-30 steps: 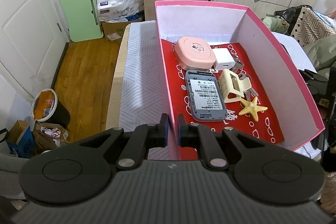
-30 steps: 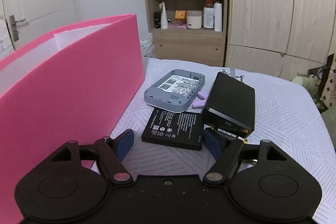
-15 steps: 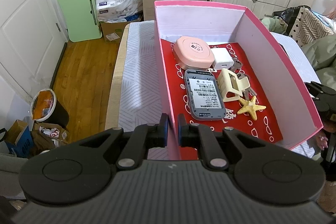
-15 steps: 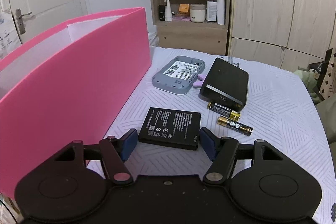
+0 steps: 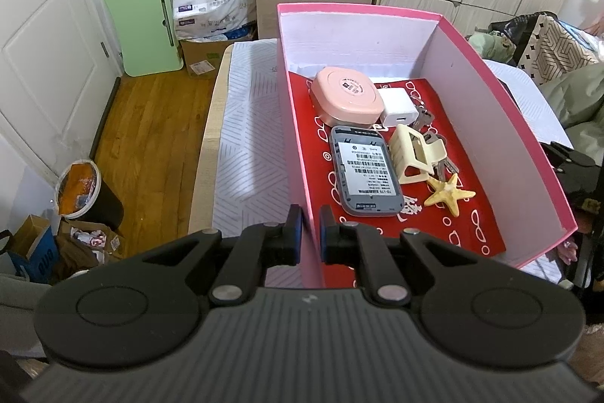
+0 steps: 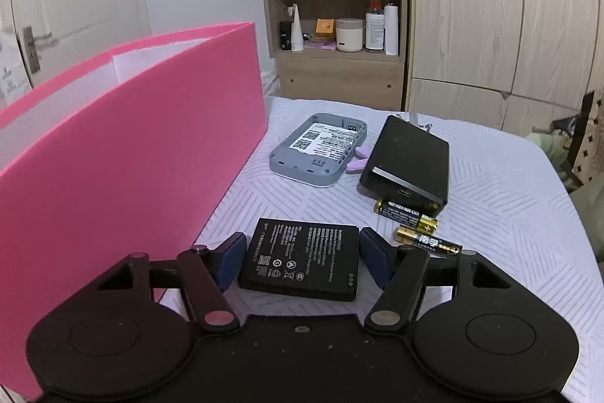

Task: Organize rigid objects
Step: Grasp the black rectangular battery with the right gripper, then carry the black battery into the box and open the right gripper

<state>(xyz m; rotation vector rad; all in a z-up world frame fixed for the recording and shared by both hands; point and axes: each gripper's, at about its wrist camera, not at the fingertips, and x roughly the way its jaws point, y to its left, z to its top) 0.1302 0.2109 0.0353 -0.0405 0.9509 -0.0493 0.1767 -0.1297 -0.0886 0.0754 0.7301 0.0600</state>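
Flat black battery (image 6: pixel 300 257) now between closing right gripper (image 6: pixel 302 253) pads, left gripper (image 5: pixel 310 229) clamped on pink box wall (image 5: pixel 298 153).

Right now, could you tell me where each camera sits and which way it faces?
Left wrist: on the left gripper, above the pink box, looking steeply down into it; fingers shut on its near wall.
Right wrist: on the right gripper, low over the table, facing the shelf; jaws have been closing around the flat black battery.
Shared: the pink box and the shelf.
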